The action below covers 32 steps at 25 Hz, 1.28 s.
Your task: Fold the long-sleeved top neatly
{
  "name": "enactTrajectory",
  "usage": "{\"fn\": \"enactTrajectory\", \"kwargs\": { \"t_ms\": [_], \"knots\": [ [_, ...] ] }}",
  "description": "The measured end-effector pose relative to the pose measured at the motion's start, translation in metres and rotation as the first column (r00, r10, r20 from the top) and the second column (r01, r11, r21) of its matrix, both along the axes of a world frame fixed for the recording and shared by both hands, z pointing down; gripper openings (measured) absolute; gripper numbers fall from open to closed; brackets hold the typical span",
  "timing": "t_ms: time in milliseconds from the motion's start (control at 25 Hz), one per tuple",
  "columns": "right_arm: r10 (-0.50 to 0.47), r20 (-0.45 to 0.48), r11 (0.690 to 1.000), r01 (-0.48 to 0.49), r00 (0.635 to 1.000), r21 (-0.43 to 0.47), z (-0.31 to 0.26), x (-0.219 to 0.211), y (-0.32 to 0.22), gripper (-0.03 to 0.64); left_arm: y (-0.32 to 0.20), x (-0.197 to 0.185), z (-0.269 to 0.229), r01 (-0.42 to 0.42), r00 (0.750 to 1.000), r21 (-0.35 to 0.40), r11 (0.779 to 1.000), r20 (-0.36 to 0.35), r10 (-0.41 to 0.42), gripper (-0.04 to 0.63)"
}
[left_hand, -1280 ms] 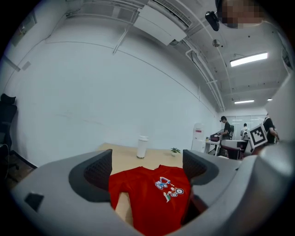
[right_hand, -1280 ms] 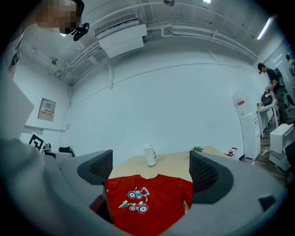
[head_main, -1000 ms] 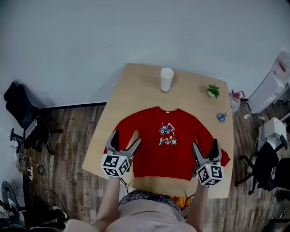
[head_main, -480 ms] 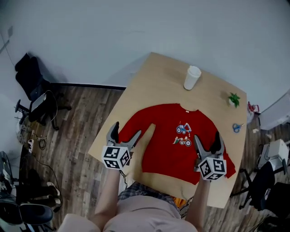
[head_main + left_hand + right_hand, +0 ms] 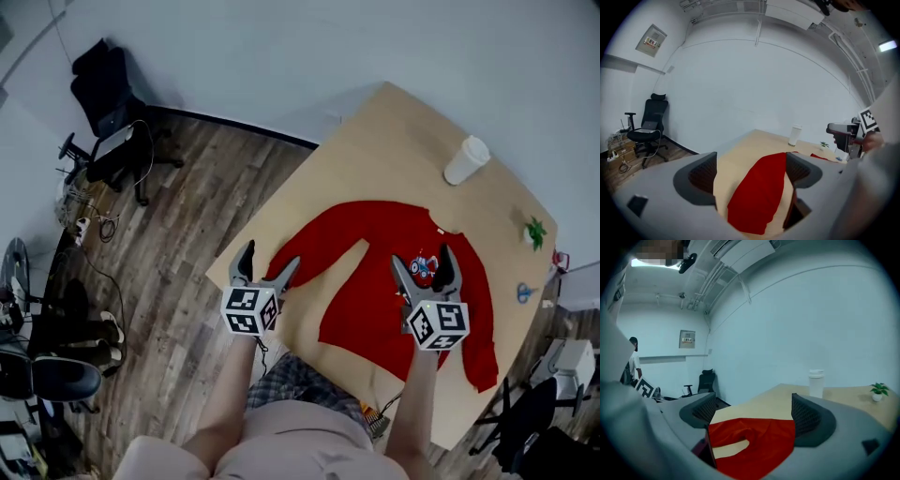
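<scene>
Red top [image 5: 370,305] lies flat on the table [image 5: 394,141], under two open grippers.
The left gripper [image 5: 269,258] hangs over a sleeve [image 5: 759,197], jaws apart and empty. The right gripper [image 5: 422,261] hangs over the top's middle, jaws apart too.

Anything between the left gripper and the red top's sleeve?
Nothing visible. The left gripper, jaws apart, hangs over the red top's sleeve with only open air between; the paper cup, plant and scissors sit far off.
</scene>
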State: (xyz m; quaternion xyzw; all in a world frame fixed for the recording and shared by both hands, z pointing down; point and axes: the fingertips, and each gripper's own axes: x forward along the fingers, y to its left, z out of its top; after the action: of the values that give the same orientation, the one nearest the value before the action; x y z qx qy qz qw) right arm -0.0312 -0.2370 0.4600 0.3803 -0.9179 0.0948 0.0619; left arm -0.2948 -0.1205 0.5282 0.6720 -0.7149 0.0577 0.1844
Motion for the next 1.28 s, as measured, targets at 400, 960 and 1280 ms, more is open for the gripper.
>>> {"fn": "enactTrajectory", "kwargs": {
  "t_ms": [400,960,1280],
  "knots": [
    [-0.284,-0.112,0.957,0.275,0.952,-0.091,0.064,-0.124,0.025,0.488,0.031,-0.019,0.082,0.095,0.987,-0.226,0.970,-0.103,-0.121,0.433],
    [-0.408,-0.198,0.905,0.366,0.891,-0.218,0.130,-0.157,0.059,0.479,0.047,-0.014,0.133,0.110,0.981,-0.472,0.875,-0.090,-0.171,0.186],
    [-0.452,-0.187,0.880,0.401,0.872,-0.256,0.144,-0.178,0.071,0.471,0.045,-0.011,0.138,0.125,0.976,-0.491,0.862,-0.097,-0.196,0.032]
  ]
}}
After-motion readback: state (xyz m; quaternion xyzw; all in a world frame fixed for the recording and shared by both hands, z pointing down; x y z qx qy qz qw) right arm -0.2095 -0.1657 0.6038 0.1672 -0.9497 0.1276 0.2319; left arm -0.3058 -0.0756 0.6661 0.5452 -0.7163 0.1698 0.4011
